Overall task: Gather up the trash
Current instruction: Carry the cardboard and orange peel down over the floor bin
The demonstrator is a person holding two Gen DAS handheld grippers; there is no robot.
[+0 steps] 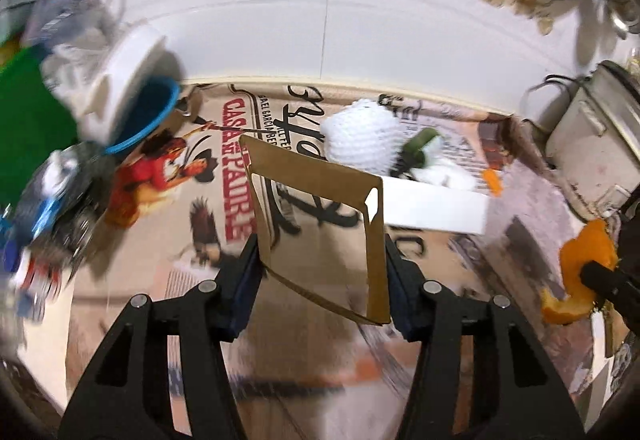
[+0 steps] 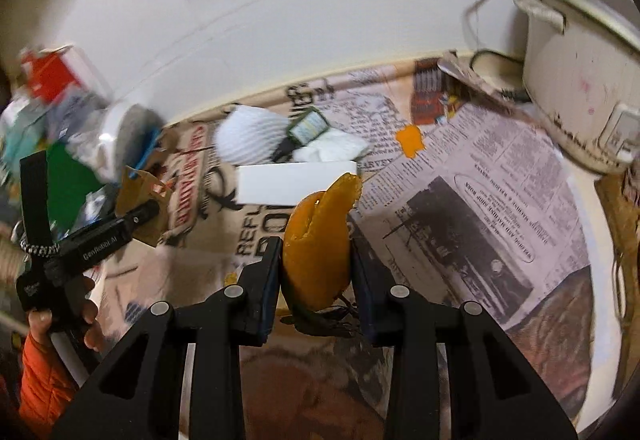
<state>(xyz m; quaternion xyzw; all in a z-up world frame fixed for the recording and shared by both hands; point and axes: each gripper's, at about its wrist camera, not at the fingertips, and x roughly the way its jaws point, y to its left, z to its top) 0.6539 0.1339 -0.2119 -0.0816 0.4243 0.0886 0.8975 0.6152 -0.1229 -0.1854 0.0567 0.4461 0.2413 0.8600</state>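
- Brown cardboard sleeve (image 1: pixel 320 224): your left gripper (image 1: pixel 322 260) has it pinched across its width, clear of the newspaper (image 1: pixel 200 280).
- Orange peel (image 2: pixel 318 240): clamped between your right gripper (image 2: pixel 316 260) pads, off the paper.
- White foam net (image 1: pixel 360 137), white strip (image 1: pixel 436 209) lie by the wall.
- Left clutter blurred; possibly a blue-rimmed bin (image 1: pixel 160 115).
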